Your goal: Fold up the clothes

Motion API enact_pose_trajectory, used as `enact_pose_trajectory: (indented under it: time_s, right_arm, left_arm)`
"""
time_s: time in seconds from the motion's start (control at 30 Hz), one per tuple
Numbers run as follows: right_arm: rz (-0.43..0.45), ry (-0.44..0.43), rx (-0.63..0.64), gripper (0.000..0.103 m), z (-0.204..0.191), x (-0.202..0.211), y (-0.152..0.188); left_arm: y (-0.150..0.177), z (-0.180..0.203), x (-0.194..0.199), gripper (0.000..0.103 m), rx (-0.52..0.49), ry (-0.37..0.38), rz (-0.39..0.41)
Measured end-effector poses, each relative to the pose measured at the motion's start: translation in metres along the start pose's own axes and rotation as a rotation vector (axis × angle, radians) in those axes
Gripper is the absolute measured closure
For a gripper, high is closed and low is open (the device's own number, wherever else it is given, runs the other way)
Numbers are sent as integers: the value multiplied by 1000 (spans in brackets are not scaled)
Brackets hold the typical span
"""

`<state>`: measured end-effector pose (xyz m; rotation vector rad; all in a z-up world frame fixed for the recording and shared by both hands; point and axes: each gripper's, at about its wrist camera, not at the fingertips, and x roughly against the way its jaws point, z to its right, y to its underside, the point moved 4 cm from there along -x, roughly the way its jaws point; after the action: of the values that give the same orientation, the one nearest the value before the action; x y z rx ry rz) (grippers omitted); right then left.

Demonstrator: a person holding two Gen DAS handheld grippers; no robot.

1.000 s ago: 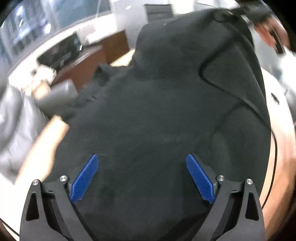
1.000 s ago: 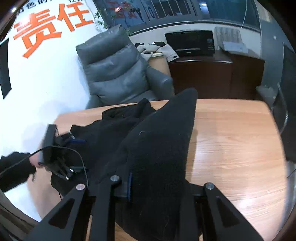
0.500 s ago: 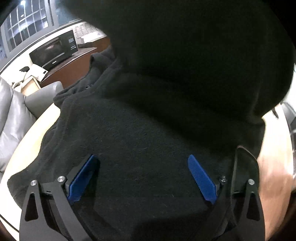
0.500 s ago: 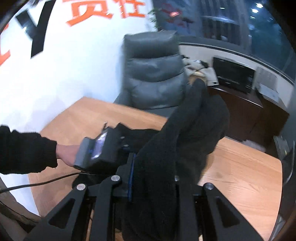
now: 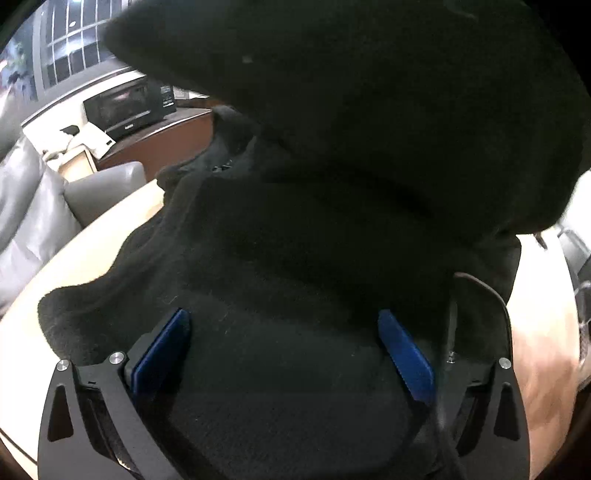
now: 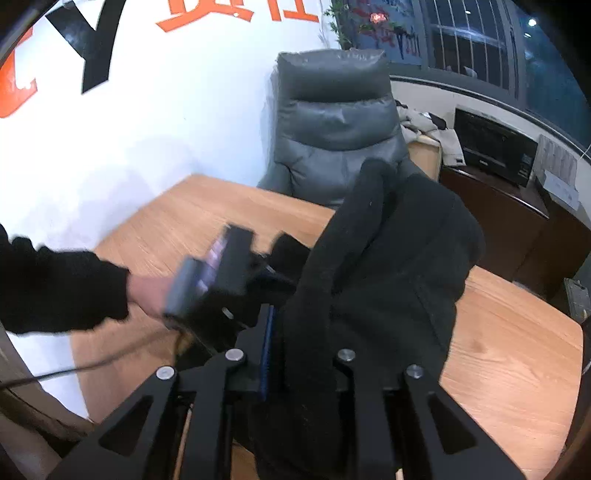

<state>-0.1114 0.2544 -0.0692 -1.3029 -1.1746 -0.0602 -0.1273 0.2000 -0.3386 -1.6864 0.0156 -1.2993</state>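
Cropped orange characters on wall (image 6: 110,122)

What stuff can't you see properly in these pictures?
- Left wrist view: most of the table is hidden under the black garment.
- Right wrist view: the right gripper has its pads buried in cloth.
- Right wrist view: the left gripper is motion-blurred.
- Right wrist view: the orange wall lettering is cut off at the top edge.
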Motion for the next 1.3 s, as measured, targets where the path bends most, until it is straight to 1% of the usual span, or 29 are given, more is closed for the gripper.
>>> enact_pose_trajectory:
  time_s: [0.03, 0.13, 0.17, 0.2, 0.3, 0.33, 0.5, 0.63, 0.67, 0.73, 0.77, 0.8, 0.83, 0.9, 1.0, 1.07, 1.1, 1.13, 1.17, 1.27, 1.3]
  right_arm:
    - [21, -27, 12, 95, -7, 6, -5]
    - [-23, -9, 50, 95, -13, -9, 3]
    - [-39, -2, 60, 95, -14, -14, 6]
    - [-83, 24, 37, 95, -6, -23, 17]
    - [-89, 53, -20, 95, 10, -23, 31]
    - [-81, 55, -17, 95, 11, -22, 31]
    - [-80, 59, 24, 95, -1, -26, 36]
    - [-88, 100, 8, 93, -1, -25, 40]
    - [-88, 122, 20, 90, -2, -24, 40]
    - [-82, 190, 69, 69, -7, -23, 39]
    - [-82, 221, 95, 62, -10, -23, 40]
    - [-83, 252, 122, 50, -13, -24, 41]
    - [-83, 283, 149, 47, -16, -24, 41]
    - [-84, 336, 198, 47, -21, -26, 45]
    - [-71, 409, 225, 43, -25, -25, 47]
    - [-68, 458, 229, 35, -24, -23, 49]
    - [-74, 478, 220, 26, -21, -23, 50]
    - [-86, 485, 206, 19, -17, -24, 51]
    - [-99, 490, 192, 18, -13, -26, 53]
    - [-168, 423, 150, 19, -3, -43, 58]
    - [-175, 391, 153, 23, -5, -49, 58]
  left_arm:
    - [-2, 2, -3, 0, 15, 6, 6]
    - [-6, 3, -14, 0, 23, 0, 27]
    - [-9, -2, -17, 1, 41, 4, 34]
    - [-12, -7, -19, 1, 57, 10, 39]
    - [-9, -12, -17, 1, 82, 22, 48]
    - [-9, -13, -18, 1, 82, 22, 48]
    - [-7, -14, -15, 1, 82, 9, 39]
    - [-6, -15, -15, 1, 79, 6, 32]
    - [-5, -16, -14, 1, 78, 5, 32]
    - [-4, -17, -12, 1, 81, 3, 34]
    - [-5, -19, -13, 1, 82, 2, 34]
    - [-9, -20, -15, 1, 82, 1, 34]
    - [-12, -20, -17, 1, 81, 1, 34]
    - [-14, -18, -15, 1, 80, 1, 34]
    - [-14, -19, -16, 1, 82, 1, 37]
    - [-15, -20, -17, 1, 83, 2, 38]
    - [-14, -20, -16, 1, 83, 2, 38]
    - [-14, -20, -15, 1, 83, 2, 38]
    - [-14, -20, -15, 1, 83, 2, 39]
    - [-13, -20, -13, 1, 86, 3, 41]
    - [-14, -21, -13, 1, 87, 3, 42]
